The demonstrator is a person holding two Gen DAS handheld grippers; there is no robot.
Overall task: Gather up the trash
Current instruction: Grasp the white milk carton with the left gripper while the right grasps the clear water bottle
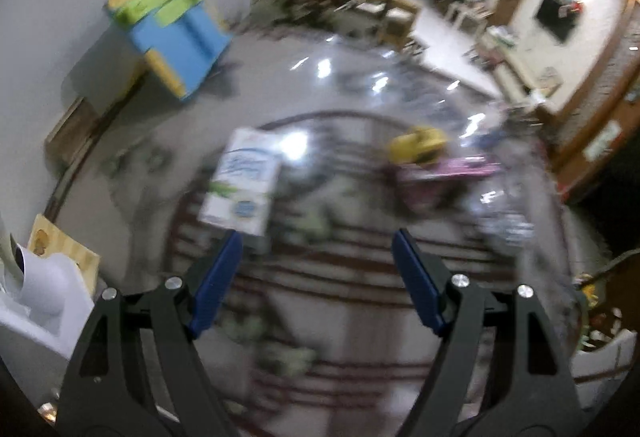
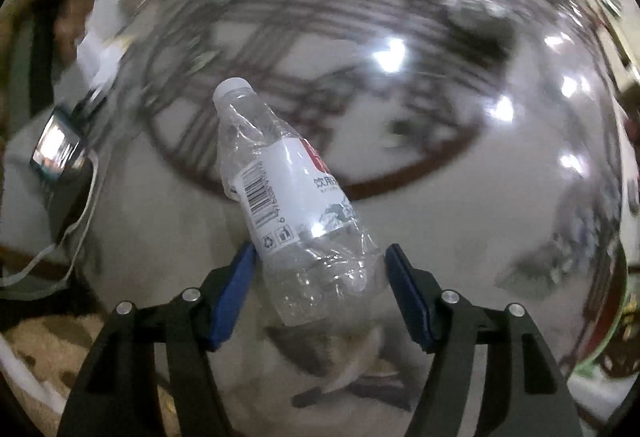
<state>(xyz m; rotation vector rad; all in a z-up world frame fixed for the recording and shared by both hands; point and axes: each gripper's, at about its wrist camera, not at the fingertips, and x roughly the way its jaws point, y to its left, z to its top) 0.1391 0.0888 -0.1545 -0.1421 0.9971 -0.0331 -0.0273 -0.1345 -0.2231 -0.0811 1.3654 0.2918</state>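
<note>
Right tongs (image 2: pixel 318 269): pinching the lower body of a crushed clear plastic bottle (image 2: pixel 292 193), cap pointing toward 11 o'clock. The hold sits near the base, probably because the crumpled wall gives the blue pads (image 2: pixel 236 289) purchase there; the bottle hangs clear of the patterned floor (image 2: pixel 460 197), ready for carrying off.

Left tongs (image 1: pixel 316 257): spread, holding nothing. A white carton (image 1: pixel 240 185) lies on the floor at 11 o'clock from them, a plausible next item. Both views are motion-blurred; finer detail cannot be told.

Bottle (image 2: pixel 296 205) label — barcode, recycling mark, Chinese characters, perhaps "饮用" — carton (image 1: pixel 240 185) print unreadable.
</note>
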